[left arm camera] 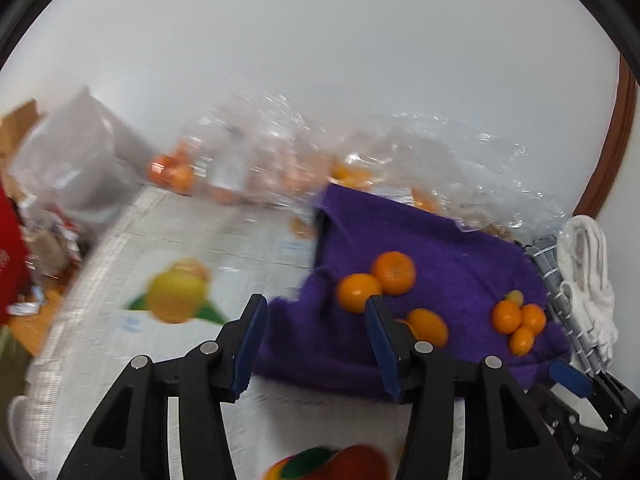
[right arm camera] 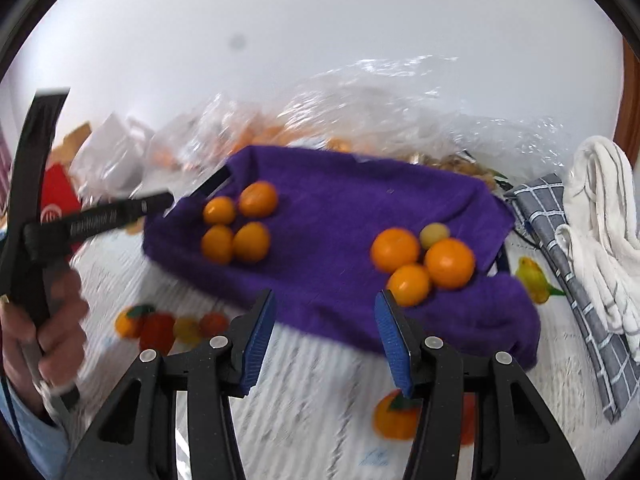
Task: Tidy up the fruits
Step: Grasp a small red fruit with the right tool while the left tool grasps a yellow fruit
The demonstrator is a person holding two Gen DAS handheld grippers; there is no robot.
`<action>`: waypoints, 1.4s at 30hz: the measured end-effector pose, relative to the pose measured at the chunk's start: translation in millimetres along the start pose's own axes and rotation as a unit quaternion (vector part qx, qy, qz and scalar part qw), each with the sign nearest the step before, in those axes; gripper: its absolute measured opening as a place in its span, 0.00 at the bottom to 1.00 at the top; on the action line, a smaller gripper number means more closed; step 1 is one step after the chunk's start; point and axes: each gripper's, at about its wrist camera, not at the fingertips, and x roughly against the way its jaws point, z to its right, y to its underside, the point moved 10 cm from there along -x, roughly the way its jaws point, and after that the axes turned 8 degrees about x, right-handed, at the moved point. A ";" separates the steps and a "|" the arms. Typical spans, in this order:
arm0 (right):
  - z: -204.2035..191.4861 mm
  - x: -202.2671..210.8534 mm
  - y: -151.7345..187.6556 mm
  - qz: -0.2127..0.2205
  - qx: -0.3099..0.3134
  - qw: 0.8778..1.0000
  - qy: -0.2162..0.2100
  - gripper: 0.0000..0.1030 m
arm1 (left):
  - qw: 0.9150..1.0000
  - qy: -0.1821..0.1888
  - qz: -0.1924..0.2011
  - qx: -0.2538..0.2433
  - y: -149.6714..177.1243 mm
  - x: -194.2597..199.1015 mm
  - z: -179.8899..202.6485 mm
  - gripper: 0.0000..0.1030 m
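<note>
Purple towel spread on the fruit-print tablecloth, clear plastic bags behind it. On the towel: four oranges clustered left, three more plus a small yellowish fruit right. Left gripper and right gripper both have jaws apart, nothing between.

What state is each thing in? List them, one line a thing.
left gripper: open, nothing between its pads.
right gripper: open, empty.
purple towel: spread, rumpled, fruit on it.
left group of oranges: four, clustered on the towel.
right group of oranges: three orange, one small yellowish, touching.
clear plastic bags: crumpled behind the towel, fruit inside.
checked cloth: folded beside the towel.
white cloth: bunched.
</note>
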 end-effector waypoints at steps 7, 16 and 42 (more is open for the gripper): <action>-43.8 -8.4 15.5 -0.029 0.014 0.998 -0.053 0.38 | 1.000 0.003 -0.013 0.015 33.5 26.3 -41.2 0.47; -70.5 -37.3 26.3 -0.074 0.032 0.994 -0.071 0.32 | 0.996 0.005 -0.051 0.072 51.7 21.6 -67.4 0.47; 36.8 7.5 41.3 -0.010 -0.004 1.000 0.004 0.23 | 0.996 -0.043 -0.068 0.044 63.5 6.1 -73.4 0.57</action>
